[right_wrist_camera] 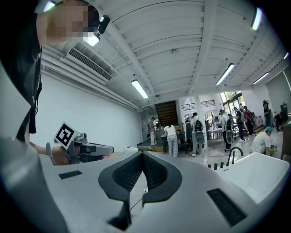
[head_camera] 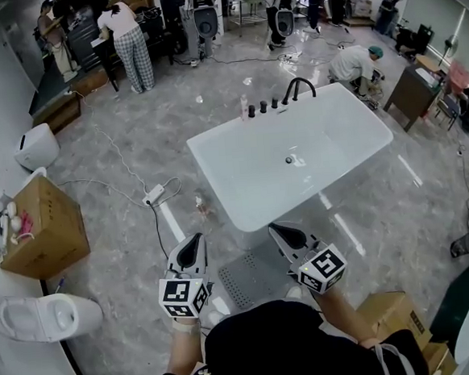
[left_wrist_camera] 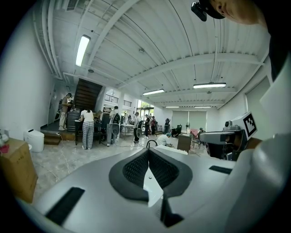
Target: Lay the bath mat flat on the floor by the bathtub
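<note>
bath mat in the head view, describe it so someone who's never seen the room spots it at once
Find the big white bathtub in the middle of the grey marbled floor. On the floor at its near end lies the bath mat, a grey rectangle. Its grid of small dots sets it apart from the bare floor and the white power strip further left.

Bathtub (head_camera: 297,165): white, glossy, smooth.
Floor (head_camera: 117,232): grey marbled stone look, polished, mirrors the lights.
Bath mat (head_camera: 254,276): grey, matt, dotted texture.
Box (head_camera: 48,230): brown cardboard, dull.
Toilet (head_camera: 43,317): white, glossy.
Left gripper (head_camera: 194,244), right gripper (head_camera: 283,234): grey matt plastic shells.
Pads (left_wrist_camera: 134,169): black, fine mesh-like texture.
</note>
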A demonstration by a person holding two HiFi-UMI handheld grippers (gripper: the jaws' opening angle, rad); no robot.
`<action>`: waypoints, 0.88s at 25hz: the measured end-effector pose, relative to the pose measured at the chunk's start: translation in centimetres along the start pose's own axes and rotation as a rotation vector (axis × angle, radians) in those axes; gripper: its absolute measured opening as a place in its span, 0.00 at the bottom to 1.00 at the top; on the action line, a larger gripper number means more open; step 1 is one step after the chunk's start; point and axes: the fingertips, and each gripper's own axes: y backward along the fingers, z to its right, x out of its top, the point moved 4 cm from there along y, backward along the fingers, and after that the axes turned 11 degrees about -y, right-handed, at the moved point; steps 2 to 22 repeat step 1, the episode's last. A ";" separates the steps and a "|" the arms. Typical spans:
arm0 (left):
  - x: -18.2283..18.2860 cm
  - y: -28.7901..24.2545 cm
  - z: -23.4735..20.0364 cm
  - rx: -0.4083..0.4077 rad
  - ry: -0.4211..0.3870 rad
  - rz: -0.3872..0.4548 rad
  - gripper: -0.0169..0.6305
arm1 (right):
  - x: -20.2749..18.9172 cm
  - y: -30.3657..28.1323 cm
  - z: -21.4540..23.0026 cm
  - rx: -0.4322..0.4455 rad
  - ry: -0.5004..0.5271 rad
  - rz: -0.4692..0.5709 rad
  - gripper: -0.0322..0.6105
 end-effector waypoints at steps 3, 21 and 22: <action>0.0 0.0 0.1 -0.002 -0.002 0.000 0.05 | 0.0 0.0 0.0 0.001 -0.002 0.000 0.09; 0.0 0.0 0.1 -0.002 -0.002 0.000 0.05 | 0.0 0.0 0.0 0.001 -0.002 0.000 0.09; 0.0 0.0 0.1 -0.002 -0.002 0.000 0.05 | 0.0 0.0 0.0 0.001 -0.002 0.000 0.09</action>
